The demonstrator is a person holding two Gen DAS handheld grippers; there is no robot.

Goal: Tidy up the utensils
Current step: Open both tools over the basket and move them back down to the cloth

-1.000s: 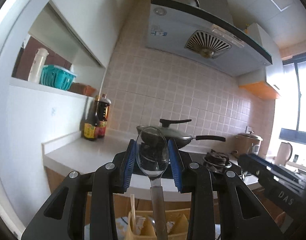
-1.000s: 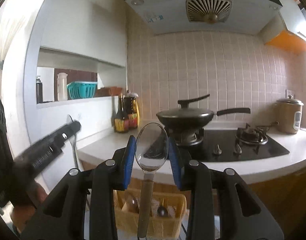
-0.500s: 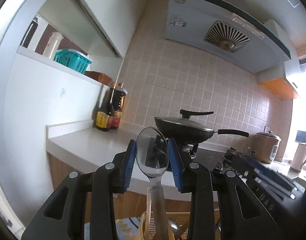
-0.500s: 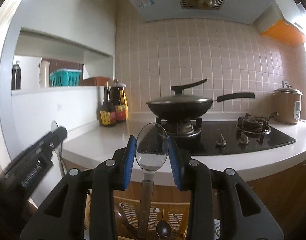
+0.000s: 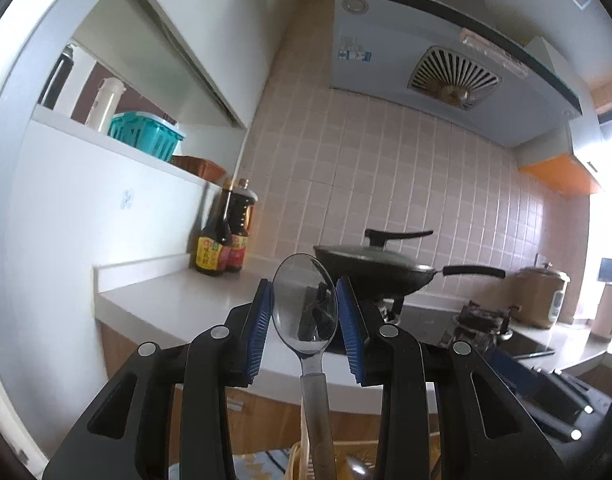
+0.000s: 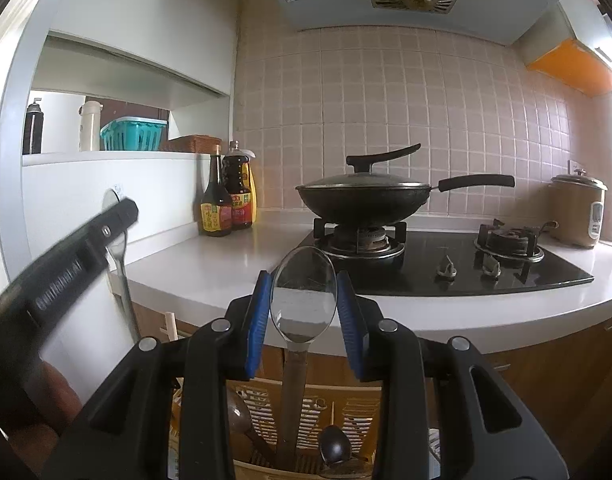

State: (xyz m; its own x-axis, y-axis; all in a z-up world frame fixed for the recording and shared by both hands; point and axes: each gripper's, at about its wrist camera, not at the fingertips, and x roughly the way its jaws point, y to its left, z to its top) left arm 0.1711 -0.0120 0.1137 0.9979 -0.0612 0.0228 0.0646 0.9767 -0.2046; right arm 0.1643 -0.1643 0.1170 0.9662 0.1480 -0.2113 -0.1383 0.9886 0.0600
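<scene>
My left gripper (image 5: 306, 322) is shut on a metal spoon (image 5: 305, 304), bowl up between the blue pads, handle hanging down. My right gripper (image 6: 304, 312) is shut on a second metal spoon (image 6: 304, 294), held the same way. Its handle hangs down toward a yellow slotted utensil basket (image 6: 306, 400) right below. The basket holds other spoons (image 6: 334, 446) and chopsticks. The left gripper (image 6: 78, 256) with its spoon shows at the left of the right wrist view. A bit of the basket rim (image 5: 296, 454) shows at the bottom of the left wrist view.
A white counter (image 6: 234, 256) runs ahead with two sauce bottles (image 6: 226, 196), a black gas hob (image 6: 445, 260), a lidded black wok (image 6: 363, 196) and a rice cooker (image 6: 577, 210). A shelf on the left holds a teal basket (image 6: 132, 134).
Both grippers have risen and tilted a little with their spoons still held. In the right wrist view the basket below has come closer and the left gripper has risen.
</scene>
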